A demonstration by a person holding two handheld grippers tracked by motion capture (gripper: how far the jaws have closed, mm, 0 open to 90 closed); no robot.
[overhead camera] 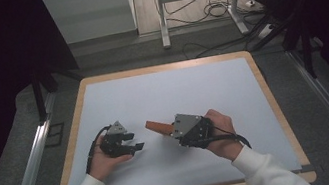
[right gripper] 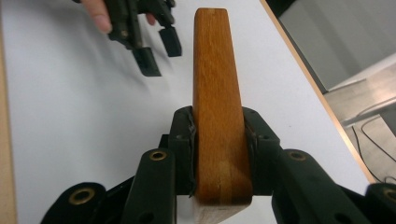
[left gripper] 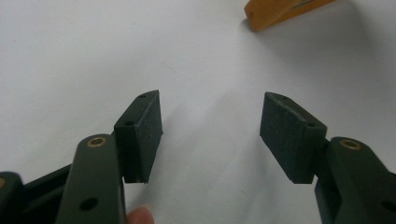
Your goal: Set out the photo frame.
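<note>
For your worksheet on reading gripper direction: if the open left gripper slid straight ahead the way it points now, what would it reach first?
The left gripper faces bare white table ahead. The wooden block lies off to one side of that line, so the gripper would probably pass it, though depth is unclear.

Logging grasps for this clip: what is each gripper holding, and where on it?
The right gripper clamps the wooden block near its close end; the left gripper holds nothing.
</note>
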